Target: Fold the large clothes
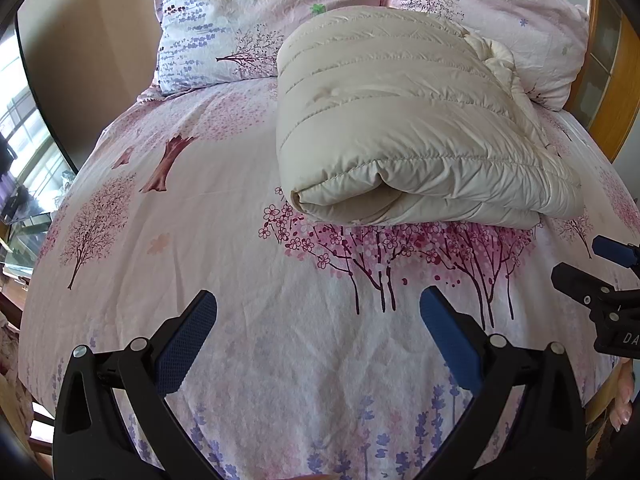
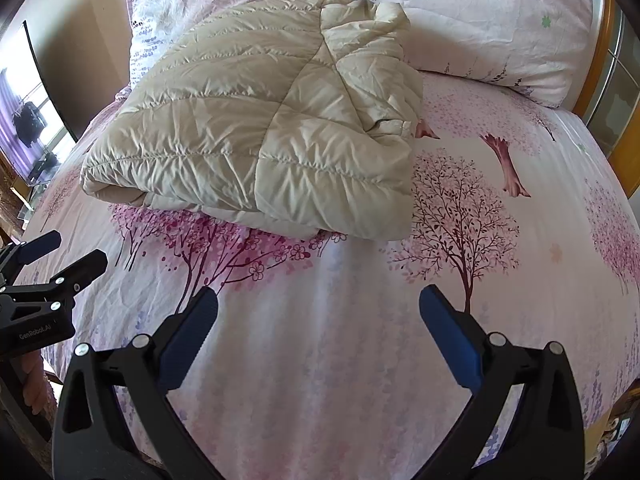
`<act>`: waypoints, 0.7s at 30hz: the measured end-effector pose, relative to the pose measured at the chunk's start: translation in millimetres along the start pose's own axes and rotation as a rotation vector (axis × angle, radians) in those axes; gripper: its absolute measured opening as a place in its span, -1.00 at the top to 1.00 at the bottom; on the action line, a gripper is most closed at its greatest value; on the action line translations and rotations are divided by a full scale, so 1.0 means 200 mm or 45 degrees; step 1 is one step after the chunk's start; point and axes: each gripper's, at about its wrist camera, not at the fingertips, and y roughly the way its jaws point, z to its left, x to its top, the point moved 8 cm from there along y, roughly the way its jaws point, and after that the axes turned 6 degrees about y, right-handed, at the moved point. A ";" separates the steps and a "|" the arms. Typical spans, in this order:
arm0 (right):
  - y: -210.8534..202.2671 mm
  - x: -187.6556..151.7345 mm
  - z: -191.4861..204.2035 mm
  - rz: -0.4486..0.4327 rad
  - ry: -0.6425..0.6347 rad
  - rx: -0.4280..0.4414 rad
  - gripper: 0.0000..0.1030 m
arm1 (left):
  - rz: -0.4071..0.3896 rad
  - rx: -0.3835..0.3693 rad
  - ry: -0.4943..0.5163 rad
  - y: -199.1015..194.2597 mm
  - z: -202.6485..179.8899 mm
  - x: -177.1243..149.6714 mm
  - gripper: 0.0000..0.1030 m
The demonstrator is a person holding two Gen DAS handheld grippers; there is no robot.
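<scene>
- A cream quilted jacket (image 1: 404, 128) lies folded into a thick bundle on a bed sheet (image 1: 224, 248) printed with pink trees; its far end rests against two floral pillows (image 1: 224, 20).
- The left gripper (image 1: 318, 316) hangs above the sheet, near the bundle, its blue-padded jaws spread wide and holding nothing.
- The right gripper (image 2: 318, 316) hangs likewise; jaws apart, empty, clear of the jacket (image 2: 256, 128).
- Each gripper shows at the edge of the other's view.

Your left claw (image 1: 318, 336) stands wide apart, empty, above the floral bed sheet (image 1: 224, 240). The folded cream quilted jacket (image 1: 400, 128) lies ahead of it, slightly right. The right claw (image 1: 592, 264) enters at far right.
</scene>
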 end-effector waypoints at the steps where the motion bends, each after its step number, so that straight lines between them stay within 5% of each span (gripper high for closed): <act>1: 0.00 0.00 0.00 0.000 0.001 0.000 -0.96 | 0.000 0.000 0.000 0.00 0.00 0.00 -0.97; 21: 0.00 0.00 0.01 0.002 0.002 0.001 -0.96 | 0.003 -0.003 -0.003 0.00 -0.01 0.00 -0.97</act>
